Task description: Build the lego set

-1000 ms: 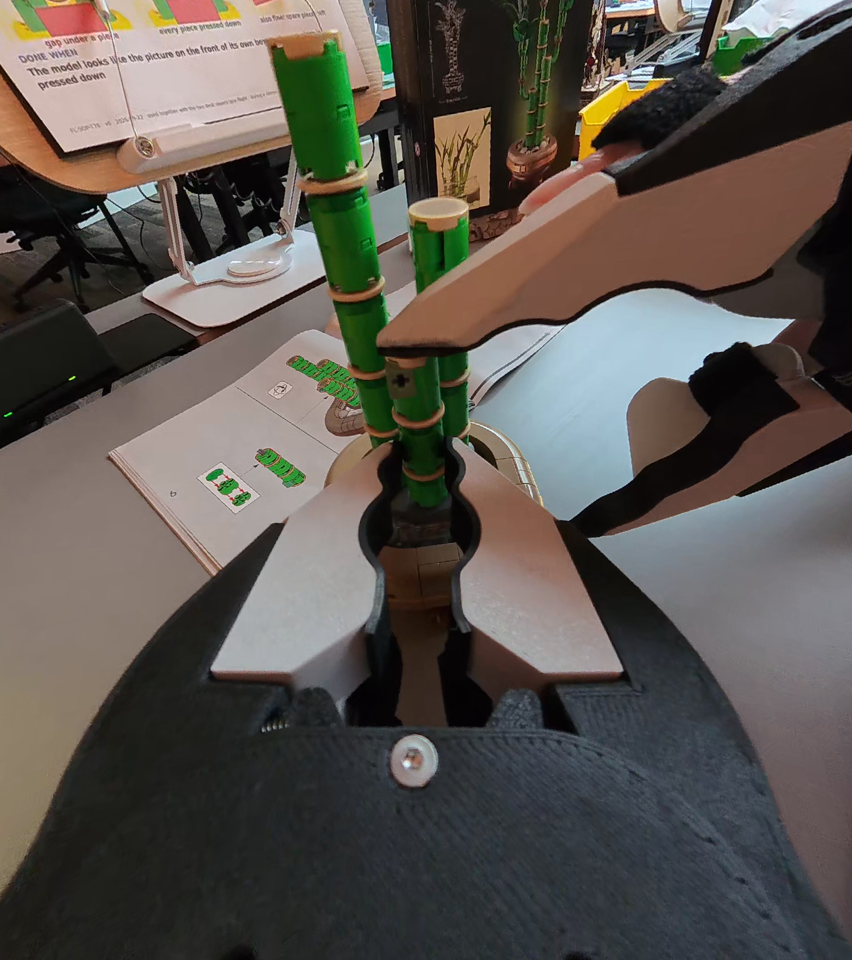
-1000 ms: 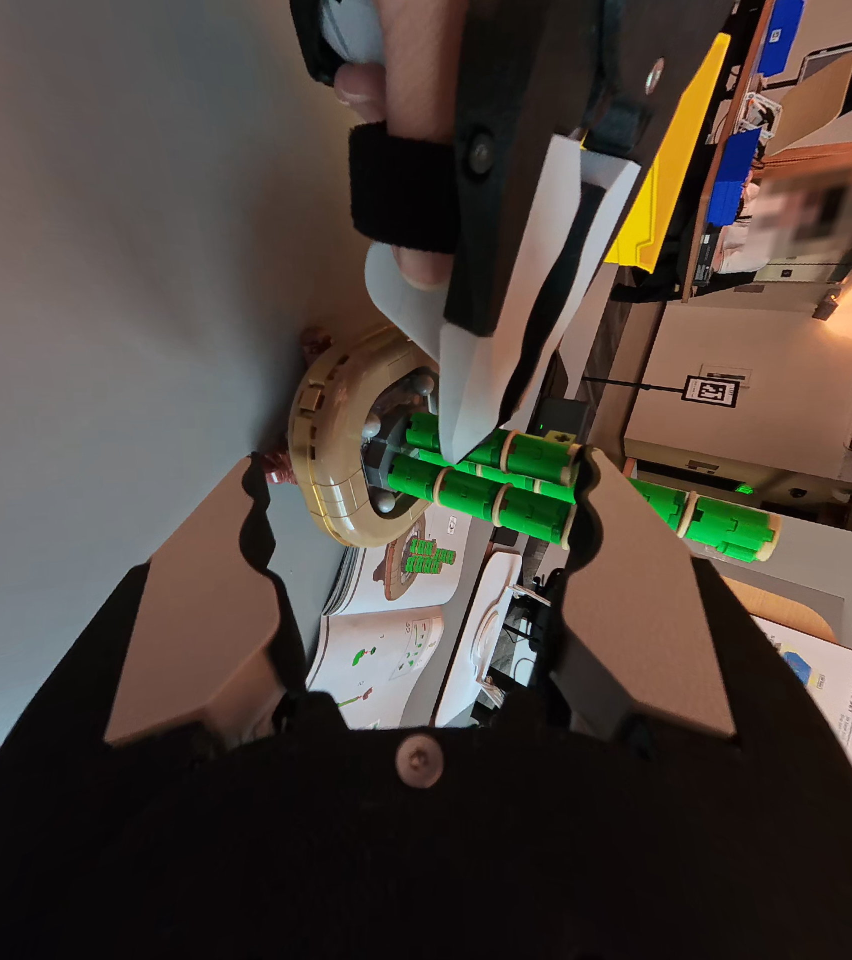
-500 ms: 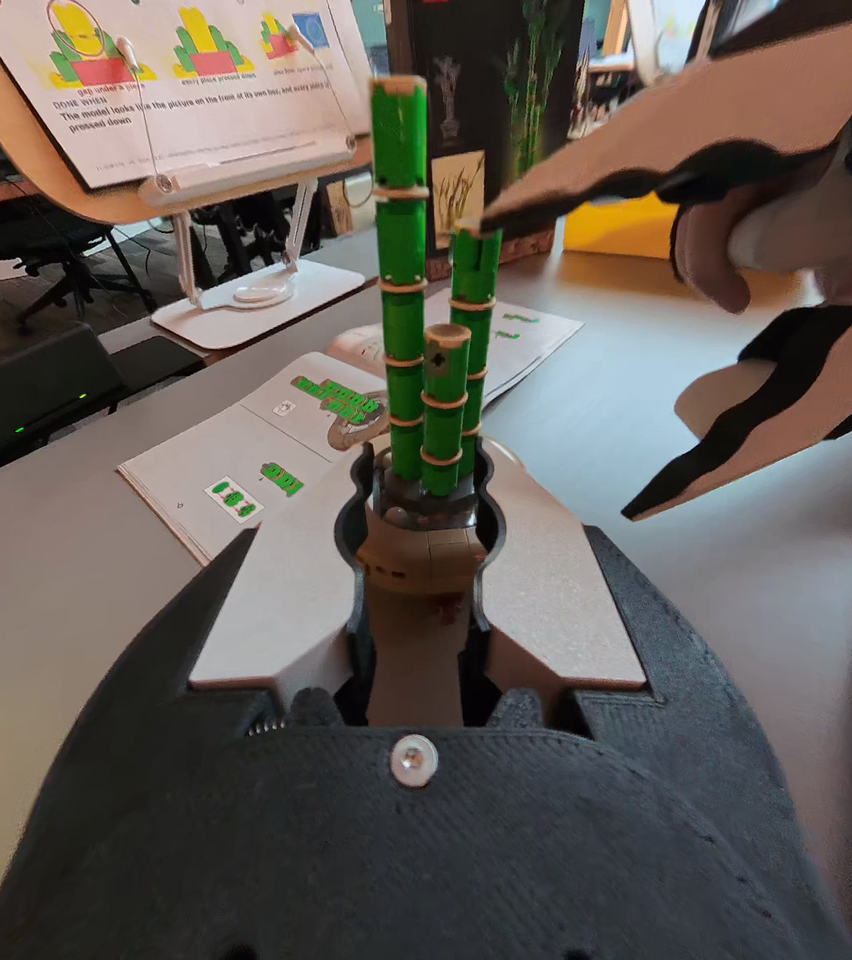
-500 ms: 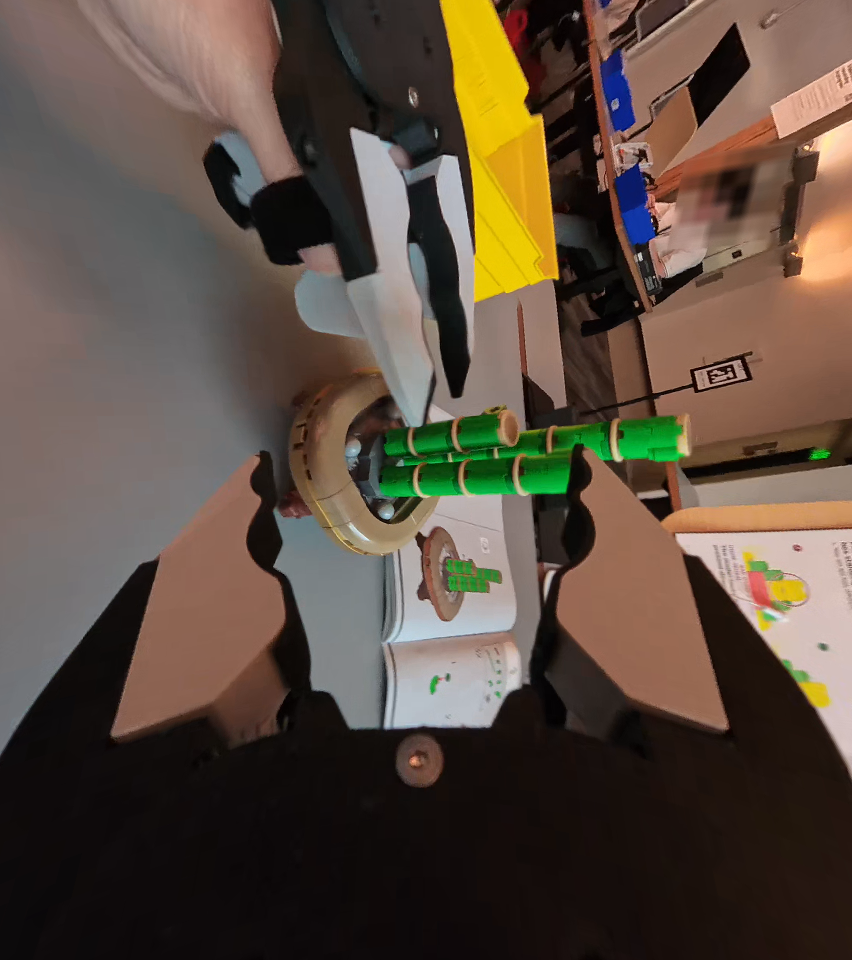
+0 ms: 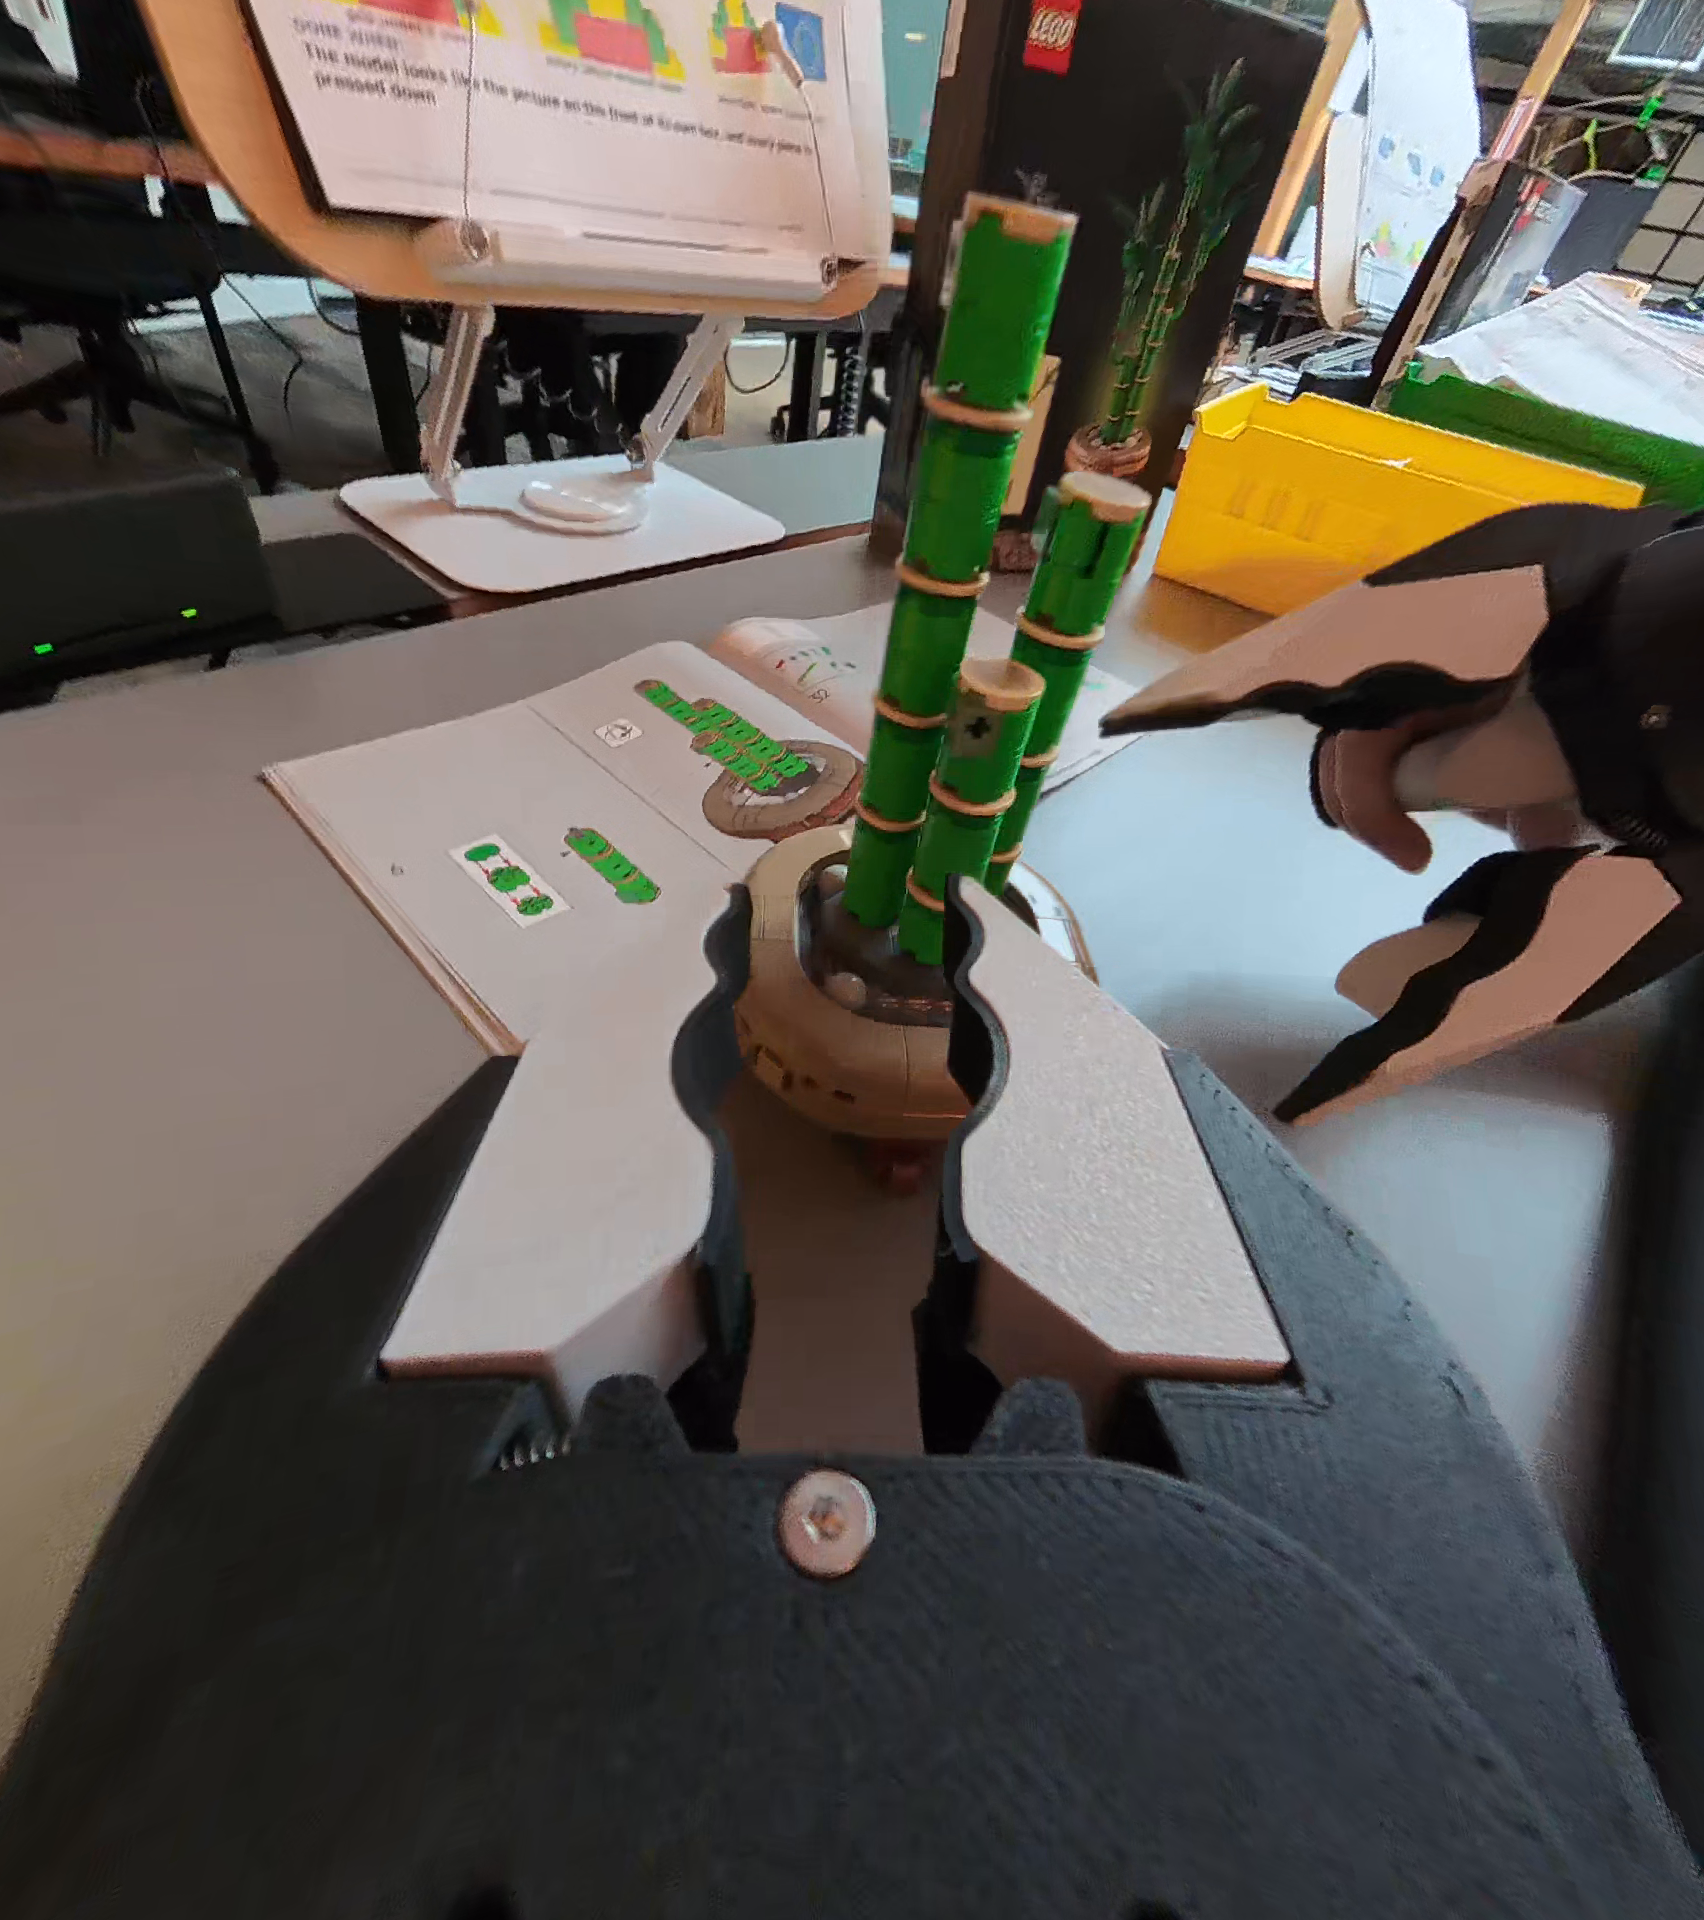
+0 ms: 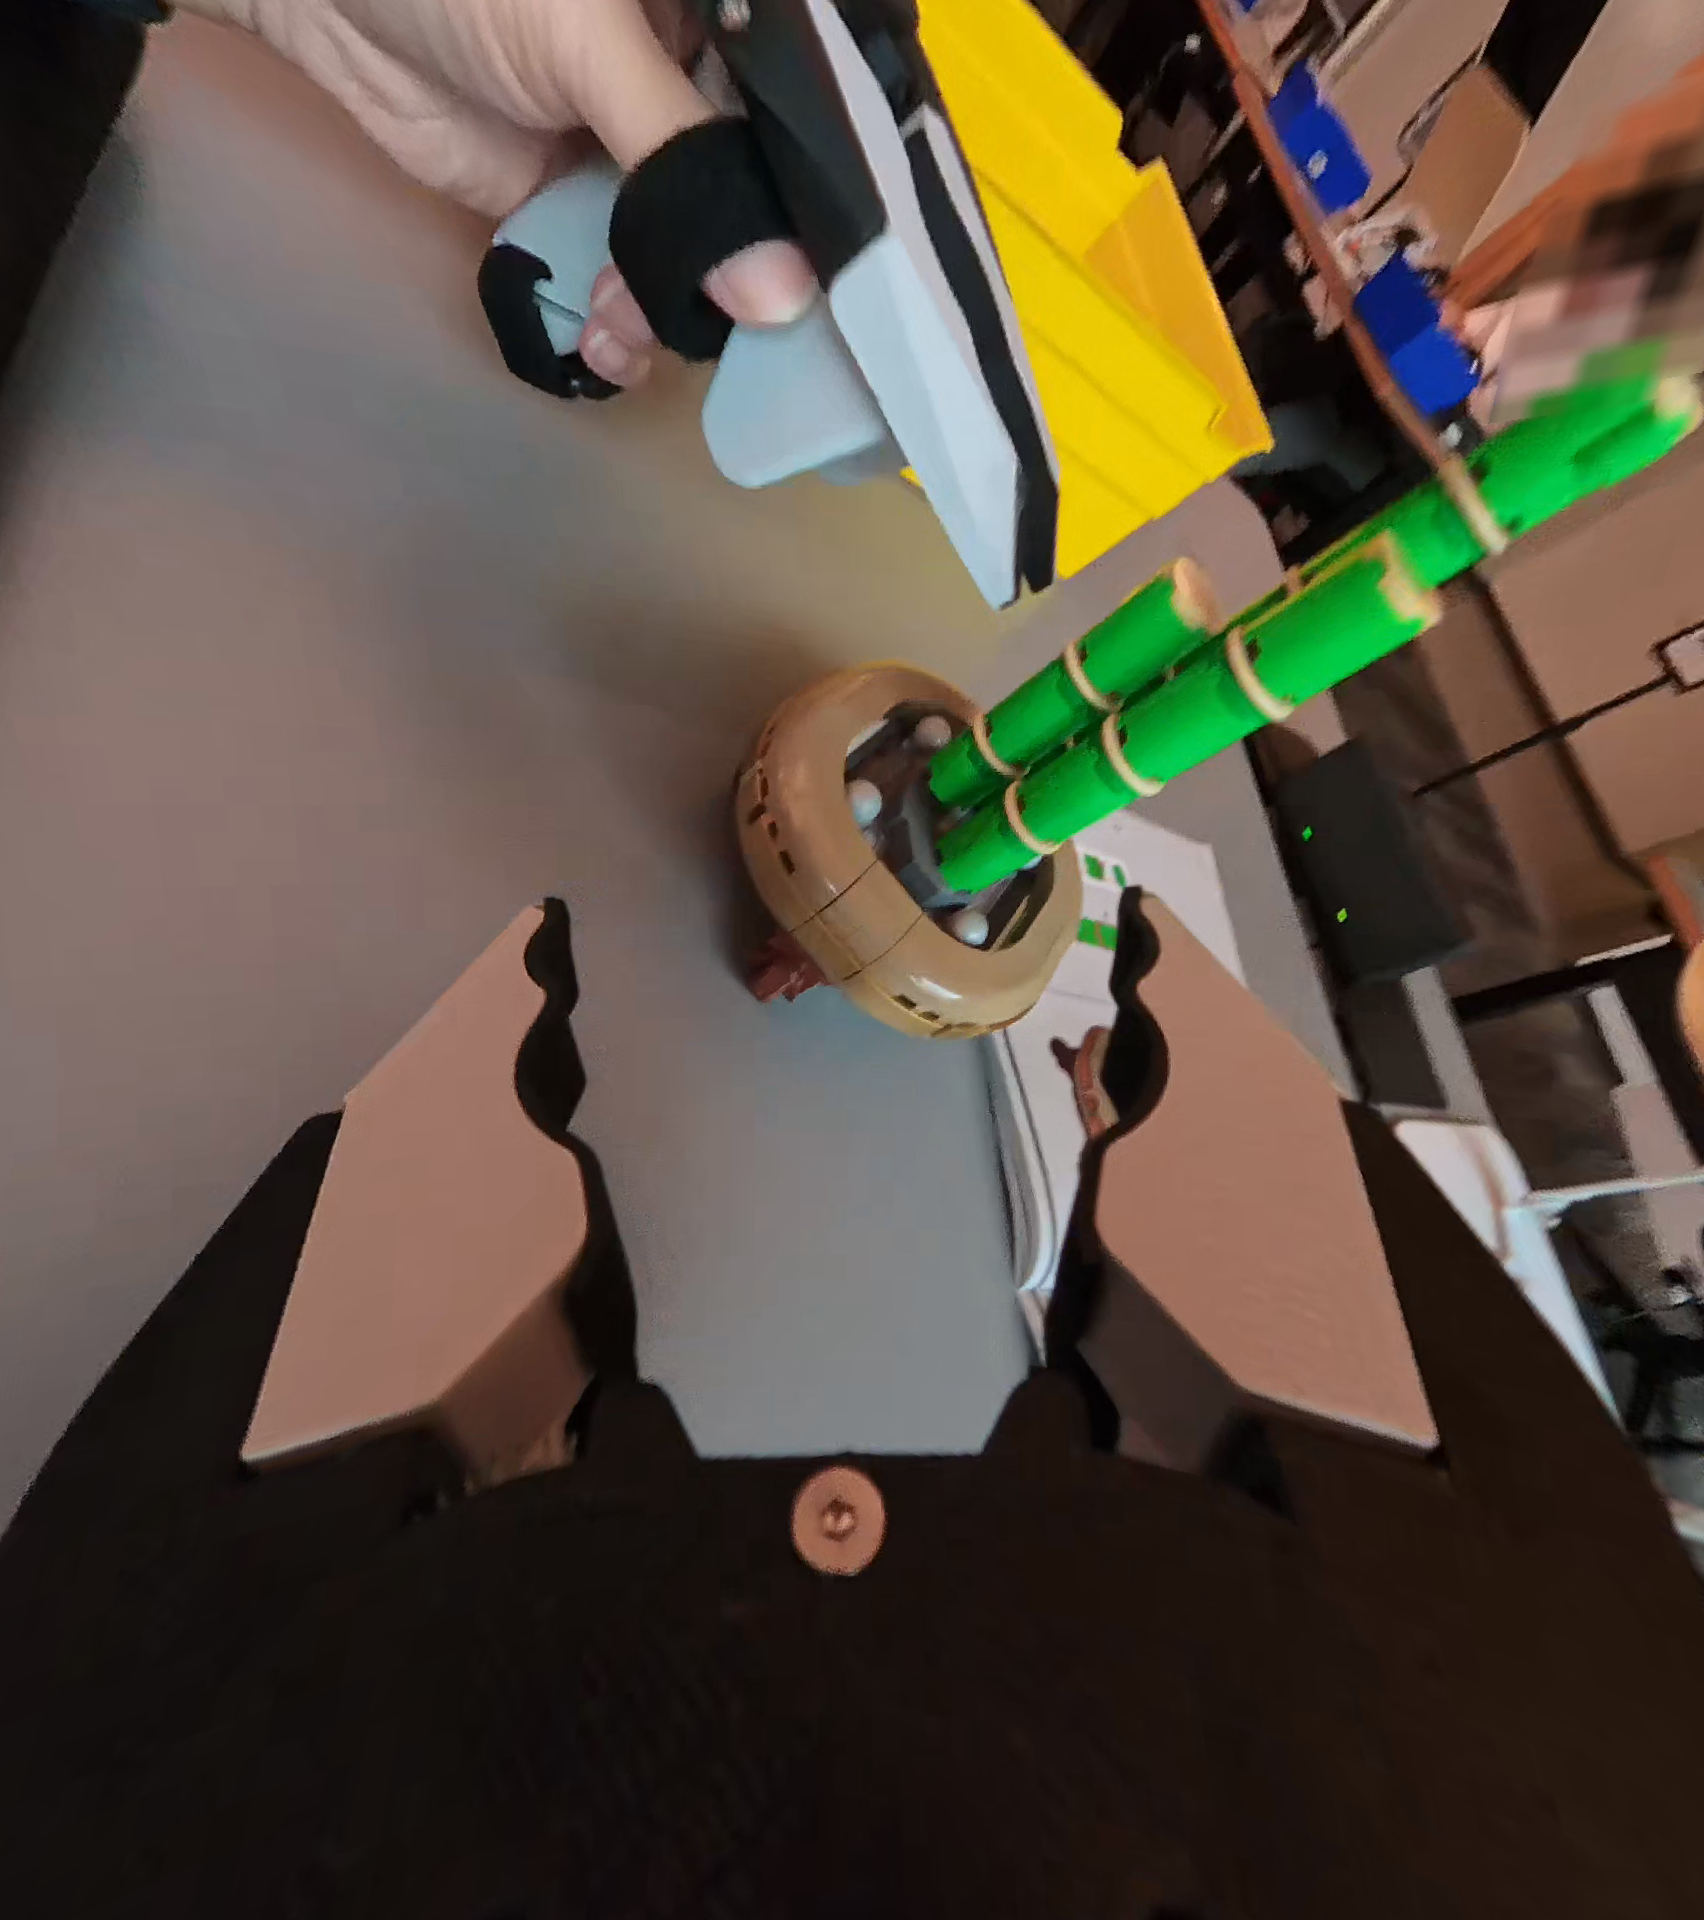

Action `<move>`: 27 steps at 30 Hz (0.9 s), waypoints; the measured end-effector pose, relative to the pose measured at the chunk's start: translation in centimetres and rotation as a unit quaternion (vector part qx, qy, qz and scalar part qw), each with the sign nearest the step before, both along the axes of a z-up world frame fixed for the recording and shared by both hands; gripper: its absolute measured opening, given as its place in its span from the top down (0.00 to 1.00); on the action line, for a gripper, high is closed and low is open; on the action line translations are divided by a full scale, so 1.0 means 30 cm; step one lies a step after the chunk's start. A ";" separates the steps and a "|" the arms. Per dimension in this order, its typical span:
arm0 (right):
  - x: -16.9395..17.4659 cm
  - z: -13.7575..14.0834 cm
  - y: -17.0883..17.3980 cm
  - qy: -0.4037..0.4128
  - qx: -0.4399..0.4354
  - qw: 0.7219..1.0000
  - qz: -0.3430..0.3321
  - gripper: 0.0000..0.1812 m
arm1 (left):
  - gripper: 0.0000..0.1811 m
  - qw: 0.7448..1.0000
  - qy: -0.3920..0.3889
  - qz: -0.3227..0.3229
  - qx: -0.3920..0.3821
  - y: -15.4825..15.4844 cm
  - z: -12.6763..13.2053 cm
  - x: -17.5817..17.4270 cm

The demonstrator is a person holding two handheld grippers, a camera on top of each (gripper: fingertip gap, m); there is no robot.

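Lego bamboo model (image 5: 931, 831) sits on table (image 5: 152, 1039), just ahead of left gripper (image 5: 843, 935), which has let go: jaws now apart, was clamped on pot 0.5 s ago. Right gripper (image 6: 843, 935) wide apart, pulled back to model's right. Booklet (image 5: 536, 810) beyond.

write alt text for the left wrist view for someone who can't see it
A lego bamboo model, three green stalks upright in a tan round pot, stands on a grey table just beyond the open left tool. The right tool, also open, sits to its right, clear of the stalks; an open instruction booklet lies behind.
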State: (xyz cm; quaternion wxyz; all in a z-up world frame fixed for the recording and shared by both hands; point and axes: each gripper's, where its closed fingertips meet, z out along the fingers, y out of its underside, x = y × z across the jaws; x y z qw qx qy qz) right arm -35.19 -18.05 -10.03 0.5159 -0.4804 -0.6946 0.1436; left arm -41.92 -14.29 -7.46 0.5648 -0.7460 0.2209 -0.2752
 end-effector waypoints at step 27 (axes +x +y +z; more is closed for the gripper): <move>-0.056 -0.083 0.122 0.009 -0.241 0.954 -0.176 0.52 | 0.93 0.993 -0.029 -0.014 -0.113 0.090 -0.124 0.002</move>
